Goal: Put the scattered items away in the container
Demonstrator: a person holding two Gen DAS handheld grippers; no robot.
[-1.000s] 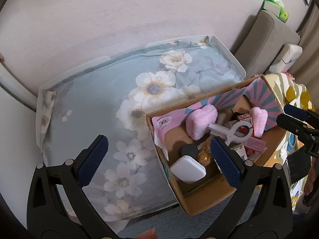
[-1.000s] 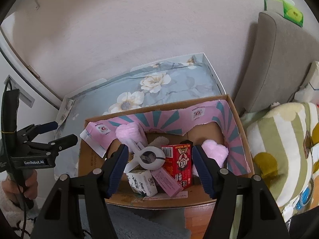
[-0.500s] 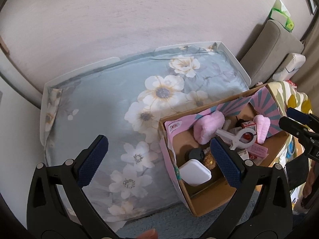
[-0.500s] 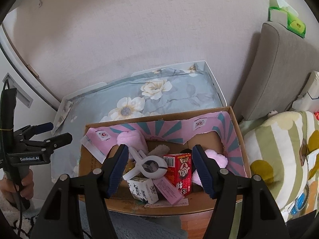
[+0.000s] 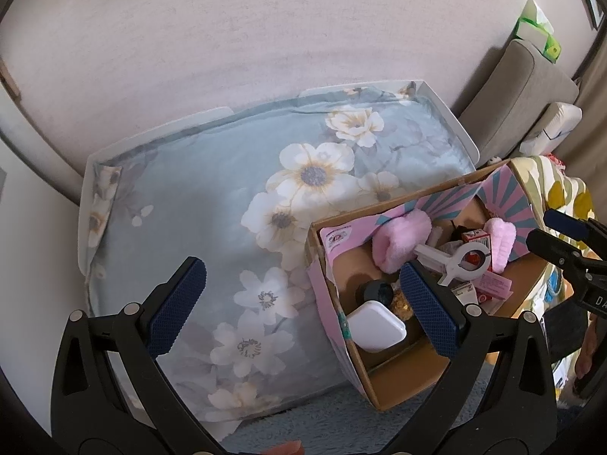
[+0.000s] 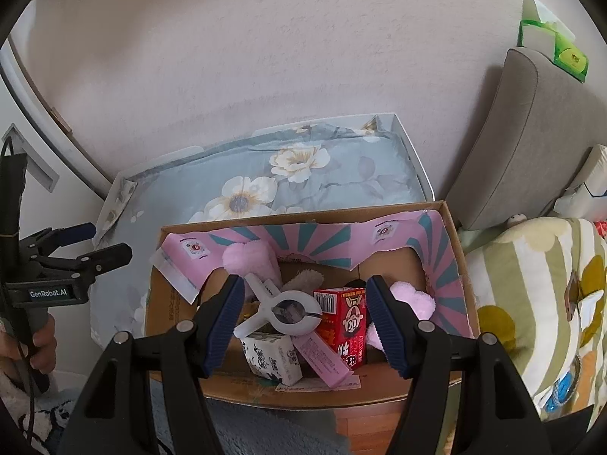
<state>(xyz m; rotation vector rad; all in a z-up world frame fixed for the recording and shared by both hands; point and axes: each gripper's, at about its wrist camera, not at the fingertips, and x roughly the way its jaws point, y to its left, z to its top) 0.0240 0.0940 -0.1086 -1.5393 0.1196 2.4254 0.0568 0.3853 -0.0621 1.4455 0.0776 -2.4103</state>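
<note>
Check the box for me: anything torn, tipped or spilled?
The cardboard box has a torn pink striped liner with a ragged lower edge along the far wall. Items lie jumbled inside; nothing looks spilled outside. Both grippers are open and empty.

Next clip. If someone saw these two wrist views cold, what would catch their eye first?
Probably the cardboard box with its pink-and-teal sunburst lining, crammed with clutter: a big white clip on top, a red carton beside it, and fluffy pink pieces toward the back. Next, the large floral blue cushion against the wall, behind the box. Both the left gripper and right gripper hang open and empty above it all.
</note>
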